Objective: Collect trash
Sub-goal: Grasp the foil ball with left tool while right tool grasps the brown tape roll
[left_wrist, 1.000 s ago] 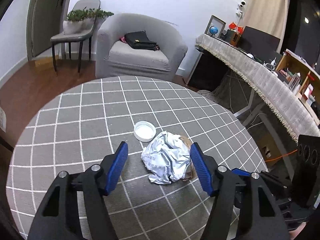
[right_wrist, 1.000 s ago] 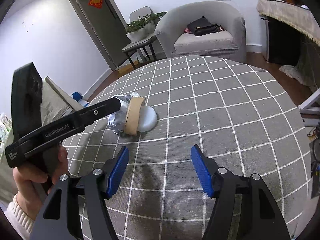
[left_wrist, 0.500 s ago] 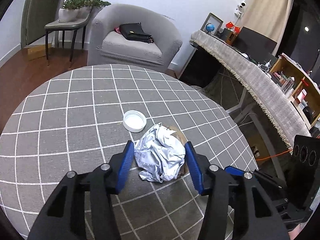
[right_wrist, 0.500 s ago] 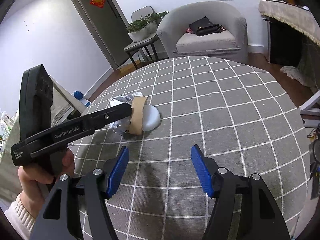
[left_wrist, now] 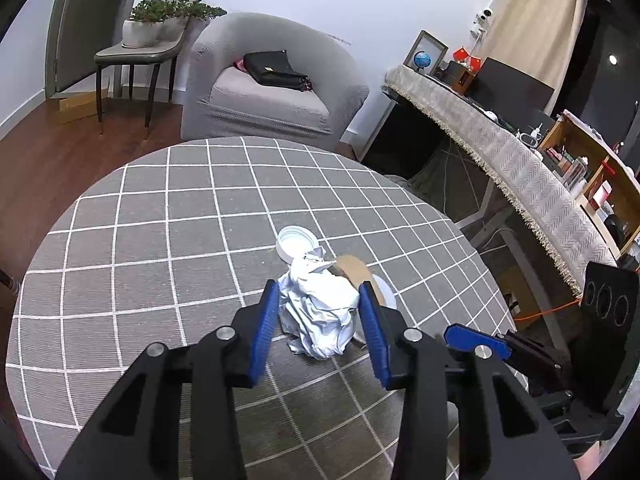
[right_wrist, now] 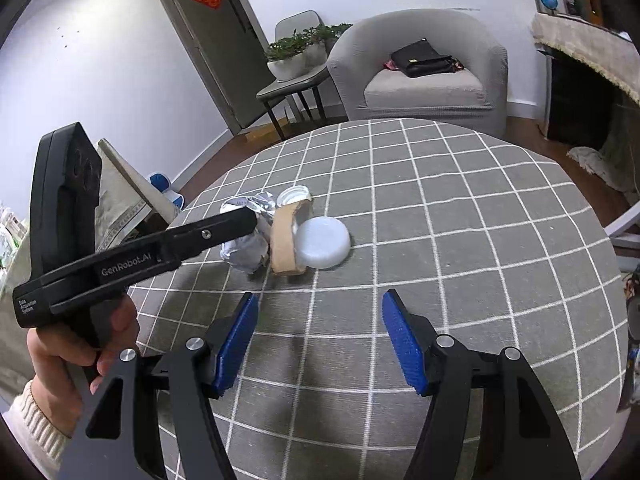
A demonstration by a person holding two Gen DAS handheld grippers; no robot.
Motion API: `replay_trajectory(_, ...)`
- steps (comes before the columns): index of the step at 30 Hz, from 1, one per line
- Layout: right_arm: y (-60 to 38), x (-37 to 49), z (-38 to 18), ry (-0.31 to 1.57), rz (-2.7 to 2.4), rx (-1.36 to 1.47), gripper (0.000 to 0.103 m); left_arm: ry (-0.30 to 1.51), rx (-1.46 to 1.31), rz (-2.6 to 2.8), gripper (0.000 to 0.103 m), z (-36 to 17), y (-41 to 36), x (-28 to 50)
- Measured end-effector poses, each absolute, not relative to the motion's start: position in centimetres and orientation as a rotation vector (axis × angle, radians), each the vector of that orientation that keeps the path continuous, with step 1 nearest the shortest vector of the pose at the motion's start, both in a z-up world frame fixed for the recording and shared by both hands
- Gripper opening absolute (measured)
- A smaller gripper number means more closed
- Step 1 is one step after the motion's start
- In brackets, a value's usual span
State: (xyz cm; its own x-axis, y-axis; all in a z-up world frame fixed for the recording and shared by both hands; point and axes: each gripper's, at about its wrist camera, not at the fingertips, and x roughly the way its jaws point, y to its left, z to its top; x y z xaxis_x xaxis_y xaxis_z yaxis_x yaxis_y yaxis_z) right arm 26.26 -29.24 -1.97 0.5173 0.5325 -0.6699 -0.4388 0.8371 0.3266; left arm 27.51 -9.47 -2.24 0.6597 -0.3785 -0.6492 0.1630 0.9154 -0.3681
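Observation:
A crumpled silvery-white wrapper (left_wrist: 320, 308) lies on the round grey checked table (left_wrist: 160, 216). My left gripper (left_wrist: 319, 314) is shut on the wrapper, both blue pads pressing its sides. Behind it lie a brown tape roll (left_wrist: 354, 268), a white jar lid (left_wrist: 297, 242) and a white disc (left_wrist: 386, 292). In the right wrist view the wrapper (right_wrist: 246, 246), tape roll (right_wrist: 286, 240), disc (right_wrist: 323, 242) and lid (right_wrist: 294, 194) sit in a cluster. My right gripper (right_wrist: 318, 336) is open and empty above the table, nearer than the cluster.
A grey armchair (left_wrist: 272, 92) with a black bag (left_wrist: 276, 70) stands beyond the table. A chair with potted plants (left_wrist: 160, 26) is at the far left. A long cloth-covered desk (left_wrist: 500, 148) runs along the right.
My left gripper has moved forward around the wrapper and closed on it, squeezing it narrower. My right gripper has stayed open and nearly still.

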Motion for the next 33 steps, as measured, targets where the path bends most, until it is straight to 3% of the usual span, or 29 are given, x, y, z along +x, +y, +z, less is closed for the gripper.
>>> replay_trajectory(10, -26.5, 26.5, -1.9, 0.854, 0.59, 0.079, 0.064, 0.786, -0.256, -0.322, 0.036, -2.0, -9.1, 27.1)
replay_trajectory(25, -24.4, 27.9, -2.6, 0.863, 0.5, 0.055, 0.04, 0.767, -0.27, -0.31, 0.035, -1.3, -5.8, 26.0)
replay_trajectory(33, -23.5, 28.8, -3.1, 0.872, 0.456, 0.053, 0.018, 0.753, -0.28, -0.295, 0.035, -0.9, -3.5, 25.2)
